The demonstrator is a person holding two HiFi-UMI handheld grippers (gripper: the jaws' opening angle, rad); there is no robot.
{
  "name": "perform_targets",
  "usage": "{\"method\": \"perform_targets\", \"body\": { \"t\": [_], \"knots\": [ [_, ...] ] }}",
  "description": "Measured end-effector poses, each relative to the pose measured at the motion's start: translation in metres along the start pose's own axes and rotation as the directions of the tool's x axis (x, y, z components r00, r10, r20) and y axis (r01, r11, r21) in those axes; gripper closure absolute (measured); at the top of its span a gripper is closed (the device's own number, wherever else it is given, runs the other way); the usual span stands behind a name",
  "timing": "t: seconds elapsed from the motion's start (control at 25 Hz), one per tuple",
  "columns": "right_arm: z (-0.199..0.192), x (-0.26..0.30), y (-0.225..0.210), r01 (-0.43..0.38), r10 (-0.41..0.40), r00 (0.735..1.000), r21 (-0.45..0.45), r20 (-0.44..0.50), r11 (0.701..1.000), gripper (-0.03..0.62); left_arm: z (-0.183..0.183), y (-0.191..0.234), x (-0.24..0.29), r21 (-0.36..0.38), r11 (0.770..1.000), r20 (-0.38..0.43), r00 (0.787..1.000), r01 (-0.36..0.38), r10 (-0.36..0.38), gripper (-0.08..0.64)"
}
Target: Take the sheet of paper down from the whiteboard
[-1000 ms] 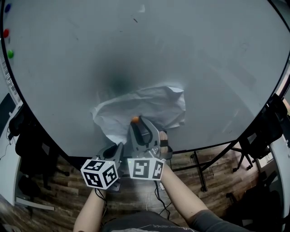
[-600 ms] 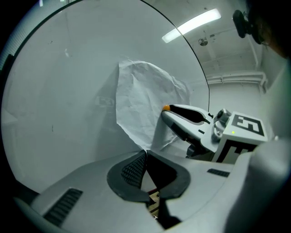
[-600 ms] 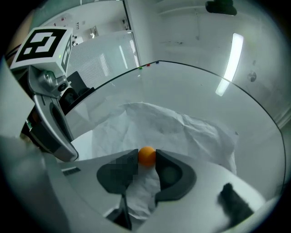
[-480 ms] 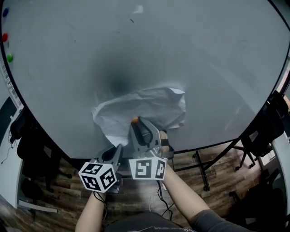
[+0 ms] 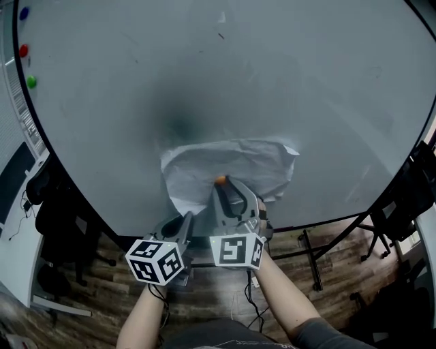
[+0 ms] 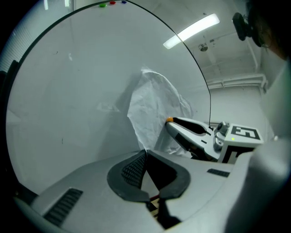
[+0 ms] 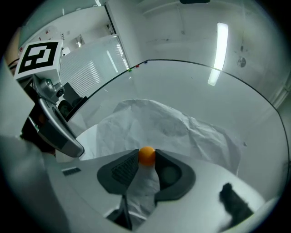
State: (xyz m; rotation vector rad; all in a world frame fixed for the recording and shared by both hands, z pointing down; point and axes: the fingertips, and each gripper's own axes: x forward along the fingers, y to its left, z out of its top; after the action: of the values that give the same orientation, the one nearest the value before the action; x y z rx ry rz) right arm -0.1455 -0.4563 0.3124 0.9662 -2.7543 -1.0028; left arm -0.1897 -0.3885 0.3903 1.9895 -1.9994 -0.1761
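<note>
Left gripper (image 6: 144,154): nearest, low left; jaws closed, pinching the paper's lower corner.
Right gripper (image 7: 146,158): just beside it; jaws have just been closing, tips now pressing an orange magnet (image 7: 146,154), with paper between the jaws below it.
Paper (image 5: 231,163): crumpled, white, low on the whiteboard near its bottom edge; upper part bulges off the board.
Whiteboard (image 5: 286,82): upright, mostly bare, dark smudge above the paper.
Coloured magnets (image 5: 24,50): blue, red, green, in a column at the board's far upper left edge, well apart from the paper.

Count: 1 whiteboard (image 5: 306,82), 1 sheet (image 5: 231,163), 1 orange magnet (image 5: 221,180), 3 more at board's top-left edge (blue magnet (image 5: 24,13), red magnet (image 5: 24,50), green magnet (image 5: 30,81)), 2 grippers (left gripper (image 5: 187,217), right gripper (image 5: 222,185)).
</note>
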Motion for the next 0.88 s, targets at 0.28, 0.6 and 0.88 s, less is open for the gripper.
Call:
{"method": "perform_targets", "body": {
  "t": [0.28, 0.6, 0.88],
  "knots": [
    [-0.006, -0.017, 0.011, 0.028, -0.023, 0.998, 0.078, -0.053, 0.997, 0.474, 0.013, 0.007, -0.017, 0.016, 0.999, -0.001, 0.999, 0.032, -0.032, 0.548],
    [-0.02, -0.066, 0.022, 0.126, -0.105, 0.98, 0.117, -0.17, 0.985, 0.474, 0.004, 0.024, -0.036, 0.06, 0.996, -0.067, 0.995, 0.073, -0.069, 0.548],
    [-0.009, -0.099, 0.036, 0.221, -0.192, 0.951, 0.097, -0.244, 0.971, 0.474, -0.017, 0.035, -0.068, 0.101, 0.984, -0.138, 0.981, 0.148, -0.134, 0.548]
  ]
}}
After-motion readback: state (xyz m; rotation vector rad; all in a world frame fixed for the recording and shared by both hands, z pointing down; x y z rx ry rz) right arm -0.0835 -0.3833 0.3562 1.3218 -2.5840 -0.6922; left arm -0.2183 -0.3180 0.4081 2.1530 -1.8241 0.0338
